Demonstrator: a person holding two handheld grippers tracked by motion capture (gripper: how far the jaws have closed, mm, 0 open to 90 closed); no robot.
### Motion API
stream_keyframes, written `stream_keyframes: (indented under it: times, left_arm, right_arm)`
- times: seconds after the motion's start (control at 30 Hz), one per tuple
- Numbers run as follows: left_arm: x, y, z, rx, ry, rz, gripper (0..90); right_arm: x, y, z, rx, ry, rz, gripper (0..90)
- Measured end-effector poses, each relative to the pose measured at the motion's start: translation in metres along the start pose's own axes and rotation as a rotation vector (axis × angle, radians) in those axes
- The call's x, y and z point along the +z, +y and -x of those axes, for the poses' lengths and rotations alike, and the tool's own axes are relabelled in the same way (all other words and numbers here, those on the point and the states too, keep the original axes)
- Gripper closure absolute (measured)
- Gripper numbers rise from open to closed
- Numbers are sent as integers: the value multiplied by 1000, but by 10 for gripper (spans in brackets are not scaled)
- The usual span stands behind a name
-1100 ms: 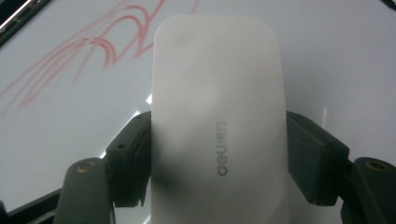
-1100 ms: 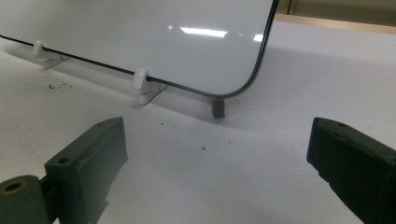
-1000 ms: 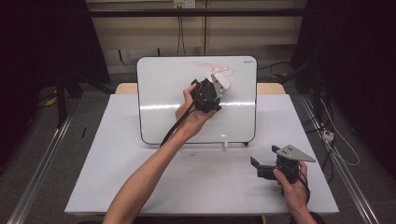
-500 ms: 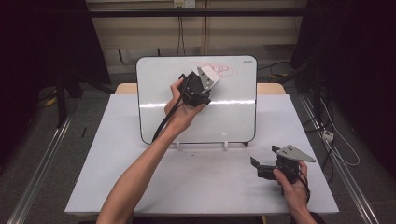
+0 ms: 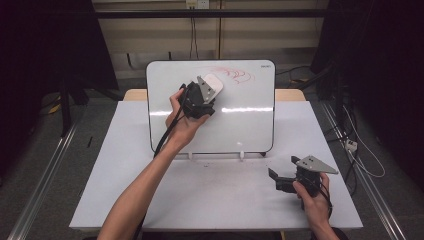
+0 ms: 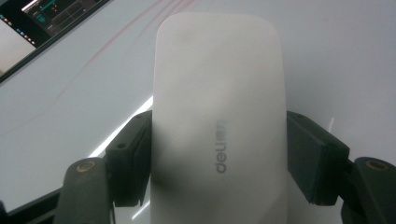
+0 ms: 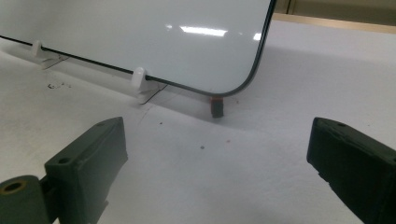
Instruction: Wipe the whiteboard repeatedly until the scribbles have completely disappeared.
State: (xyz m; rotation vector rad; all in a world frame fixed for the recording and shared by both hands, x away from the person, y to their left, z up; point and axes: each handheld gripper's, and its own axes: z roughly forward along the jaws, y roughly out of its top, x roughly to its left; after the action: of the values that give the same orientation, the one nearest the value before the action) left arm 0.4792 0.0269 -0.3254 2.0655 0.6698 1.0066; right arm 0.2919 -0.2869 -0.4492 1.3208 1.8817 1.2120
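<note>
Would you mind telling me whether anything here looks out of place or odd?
Nothing stands out. The whiteboard stands upright with red scribbles top right, and the left gripper holds the eraser squarely against it.

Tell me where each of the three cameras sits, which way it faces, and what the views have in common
High view: above the person's side, facing forward and down on the table; forearms, left gripper, right gripper.
Left gripper view: on that gripper, along jaws clamping the white eraser, against the whiteboard.
Right gripper view: on the other gripper, low, along open jaws toward the board's lower corner.
Shared: the whiteboard appears in all three.
</note>
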Motion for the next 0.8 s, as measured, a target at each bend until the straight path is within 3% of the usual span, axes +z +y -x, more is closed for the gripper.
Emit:
stream_keyframes:
  times: [0.17,0.8]
  left_arm:
    - [-4,-3,-14,-45,12,4,309]
    - [4,18,-32,-79,48,-6,308]
  right_arm:
    - [1,0,0,0,-4,-1,49]
    - [0,1,0,4,-1,-2,49]
